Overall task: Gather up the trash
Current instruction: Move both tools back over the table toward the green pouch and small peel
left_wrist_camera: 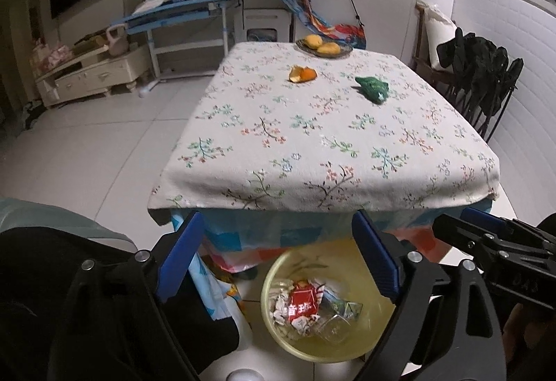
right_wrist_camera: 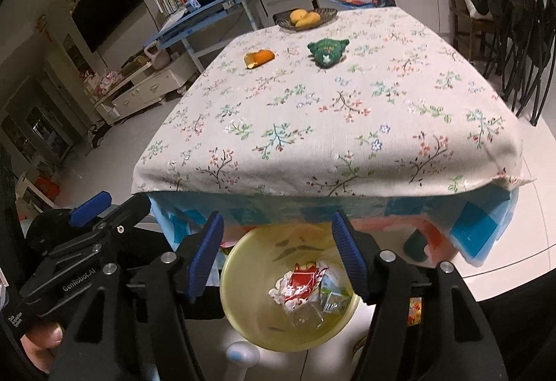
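A yellow trash bin [left_wrist_camera: 278, 339] [right_wrist_camera: 239, 325] stands on the floor at the table's near edge, holding a red wrapper [left_wrist_camera: 304, 302] [right_wrist_camera: 300, 283], crumpled paper and clear plastic. An orange peel [left_wrist_camera: 301, 74] [right_wrist_camera: 259, 58] and a crumpled green wrapper [left_wrist_camera: 373, 87] [right_wrist_camera: 327, 51] lie on the far half of the floral tablecloth [left_wrist_camera: 312, 144] [right_wrist_camera: 312, 137]. My left gripper [left_wrist_camera: 278, 252] is open and empty above the bin. My right gripper [right_wrist_camera: 278, 252] is open and empty above the bin too, and shows at the right of the left wrist view [left_wrist_camera: 486, 242].
A plate with yellow fruit [left_wrist_camera: 323, 47] [right_wrist_camera: 305, 17] sits at the table's far edge. Dark chairs [left_wrist_camera: 483, 82] [right_wrist_camera: 521, 33] stand to the right. A blue desk [left_wrist_camera: 180, 12] and a TV cabinet [left_wrist_camera: 90, 75] stand at the far left across the white tiled floor.
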A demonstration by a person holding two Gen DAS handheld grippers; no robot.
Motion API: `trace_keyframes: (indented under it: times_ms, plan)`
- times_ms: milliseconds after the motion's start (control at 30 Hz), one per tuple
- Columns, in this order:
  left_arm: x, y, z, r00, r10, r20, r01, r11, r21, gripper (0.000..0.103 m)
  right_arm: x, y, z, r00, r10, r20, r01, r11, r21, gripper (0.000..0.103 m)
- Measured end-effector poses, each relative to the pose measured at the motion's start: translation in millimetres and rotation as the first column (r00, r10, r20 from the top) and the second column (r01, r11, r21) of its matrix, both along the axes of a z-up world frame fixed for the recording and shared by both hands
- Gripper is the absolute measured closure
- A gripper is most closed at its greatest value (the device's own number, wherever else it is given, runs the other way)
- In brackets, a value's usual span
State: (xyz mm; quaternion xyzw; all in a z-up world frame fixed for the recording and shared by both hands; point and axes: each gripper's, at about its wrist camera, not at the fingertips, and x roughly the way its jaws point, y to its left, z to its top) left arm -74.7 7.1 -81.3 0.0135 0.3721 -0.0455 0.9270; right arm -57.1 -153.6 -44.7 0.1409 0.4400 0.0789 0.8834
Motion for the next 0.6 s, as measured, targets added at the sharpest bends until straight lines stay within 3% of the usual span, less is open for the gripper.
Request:
trace_keyframes:
  times_ms: [300,600]
  plan:
    - [1,-5,9,0.999,-0.004,0.044,0.004,1.0,0.003,0.017,2,1,7,0.999,-0.001,0.033,0.001,1.0,-0.019,0.036]
    - [36,0,33,0.996,0.009,0.094,-0.006,1.0,-0.031,0.014,31,-10,21,0.997,-0.025,0.067,0.026,0.999,-0.02,0.033]
